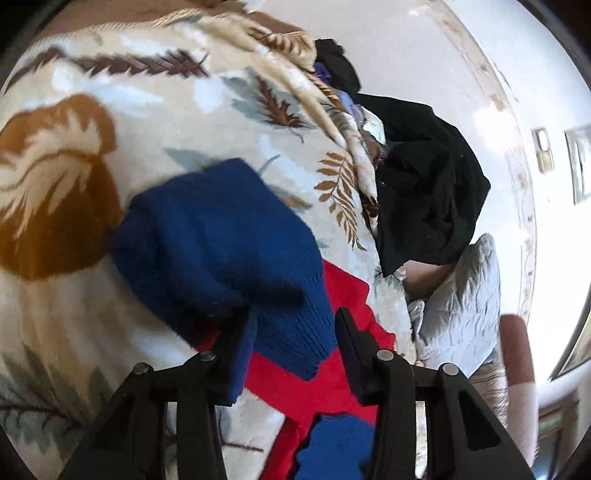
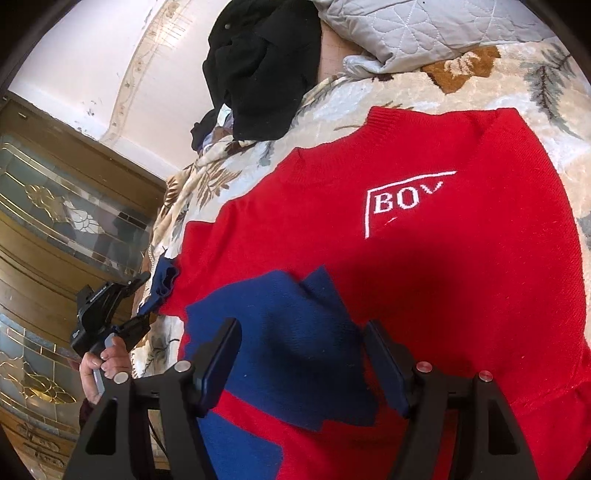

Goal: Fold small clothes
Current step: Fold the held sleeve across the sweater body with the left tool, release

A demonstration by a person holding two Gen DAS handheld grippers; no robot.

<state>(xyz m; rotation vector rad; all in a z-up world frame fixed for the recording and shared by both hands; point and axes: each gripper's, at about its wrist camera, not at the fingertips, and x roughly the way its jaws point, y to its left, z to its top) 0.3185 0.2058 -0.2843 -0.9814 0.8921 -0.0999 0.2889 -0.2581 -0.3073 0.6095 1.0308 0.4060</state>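
Left tongs (image 1: 291, 332): jaws apart, a blue cuff (image 1: 295, 332) of the sweater lying between them; the left finger (image 1: 232, 332) touches the knit, the right finger stands clear, so no firm grip shows. Seen also from the right wrist view, at the sweater's left edge, held in a hand (image 2: 99, 369).

Right tongs (image 2: 301, 365): jaws wide, nothing clamped; a blue sleeve (image 2: 291, 343) folded over the red body lies under and between the fingers.

Sweater (image 2: 424, 266): red body with blue sleeves, white lettering on the chest, spread flat on the bed, collar at the far side.

Bed (image 1: 155, 118): covered with a leaf-patterned blanket.

Black clothes (image 1: 428, 195): heaped at the far edge, well apart from the sweater.

Grey quilted pillow (image 2: 413, 33): just beside the black heap.
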